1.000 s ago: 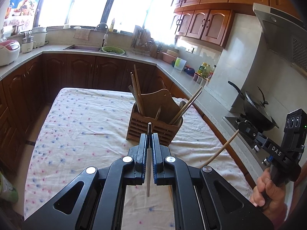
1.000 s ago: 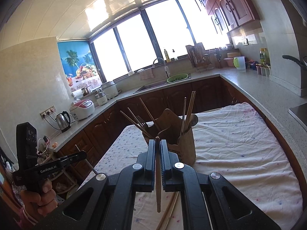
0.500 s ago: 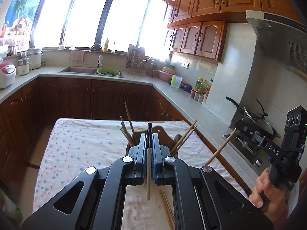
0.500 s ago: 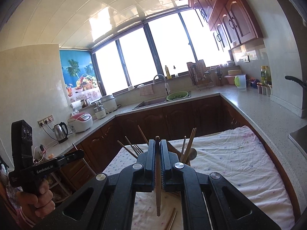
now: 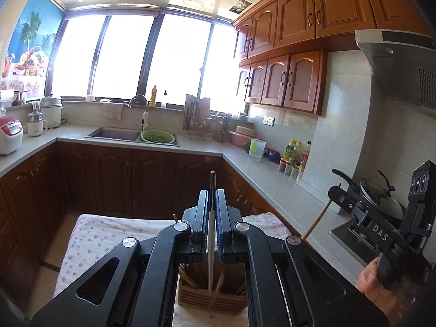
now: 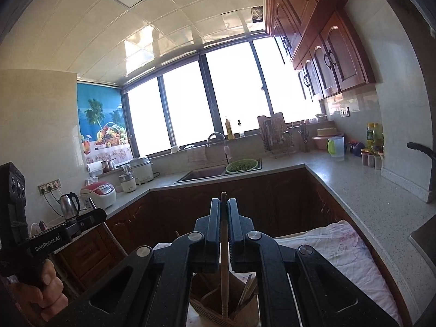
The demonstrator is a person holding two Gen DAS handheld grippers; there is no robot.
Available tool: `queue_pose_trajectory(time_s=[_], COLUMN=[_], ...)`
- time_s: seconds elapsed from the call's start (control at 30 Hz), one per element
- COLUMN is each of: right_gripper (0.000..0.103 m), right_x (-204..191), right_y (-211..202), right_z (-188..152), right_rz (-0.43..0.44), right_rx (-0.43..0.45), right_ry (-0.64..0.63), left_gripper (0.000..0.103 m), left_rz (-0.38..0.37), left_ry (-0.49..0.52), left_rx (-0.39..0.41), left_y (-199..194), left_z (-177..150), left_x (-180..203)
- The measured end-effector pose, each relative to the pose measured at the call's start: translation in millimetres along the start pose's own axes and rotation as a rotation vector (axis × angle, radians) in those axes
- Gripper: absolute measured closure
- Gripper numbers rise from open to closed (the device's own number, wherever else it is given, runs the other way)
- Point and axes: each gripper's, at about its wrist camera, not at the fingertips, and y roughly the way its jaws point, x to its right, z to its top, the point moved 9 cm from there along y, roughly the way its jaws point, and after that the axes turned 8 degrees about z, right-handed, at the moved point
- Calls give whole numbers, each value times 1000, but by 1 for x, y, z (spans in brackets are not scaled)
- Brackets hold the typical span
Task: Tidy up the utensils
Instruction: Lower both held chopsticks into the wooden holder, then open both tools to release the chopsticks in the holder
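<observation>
My left gripper (image 5: pixel 212 193) is shut on a pale chopstick (image 5: pixel 210 259) with a dark tip, held upright between the pads. Its lower end hangs over the slatted wooden utensil holder (image 5: pixel 196 298), which stands on the floral tablecloth (image 5: pixel 90 234) and holds several wooden chopsticks. My right gripper (image 6: pixel 223 201) is shut on a wooden chopstick (image 6: pixel 224 272), whose lower end hangs over the same holder (image 6: pixel 207 303). In the left wrist view the right gripper (image 5: pixel 333 190) shows at the right with its chopstick (image 5: pixel 316 222). In the right wrist view the left gripper (image 6: pixel 100 215) shows at the left.
An L-shaped counter (image 5: pixel 272 179) runs around the table. It carries a sink (image 5: pixel 114 133), a green colander (image 5: pixel 157 136), rice cookers (image 5: pixel 9 133) and bottles (image 5: pixel 295 152). A wok (image 5: pixel 381 196) sits on the stove at the right. A kettle (image 6: pixel 69 205) stands at the left.
Both grippers have risen with their chopsticks and tipped upward. The holder has slid from ahead of the jaws to low in both views, beneath them.
</observation>
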Motion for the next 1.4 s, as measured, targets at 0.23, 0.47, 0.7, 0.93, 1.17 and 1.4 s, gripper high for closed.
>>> queue_pose_trajectory(time_s=[0.23,0.47,0.7,0.93,1.17,1.4], right_gripper=[98,98,98,98,98,97], right_x=[8,12,23,22,20,25], right_y=[19,23,23,22,24,27], right_z=[-19,-53,-84,-91,-91,-92], right_rz=[-39,-54,-64,-68,-82,-81], right_rx=[-3,-36,-101,-119,-138,-153], right_ry=[-17,-18,32,30,3,2], left_gripper=[99,99,99,99,99,99], left_rz=[27,38,39,47,45,44], left_ry=[-38,-44,-54,-60,-73,-68], left_rx=[-43,-132,-187,-232,-265,-265], left_y=[41,57,56,60,65,65], left_z=[-28,-77,-105,-122,-133,-132], left_x=[-8,-14,-18,-20,-23,-21])
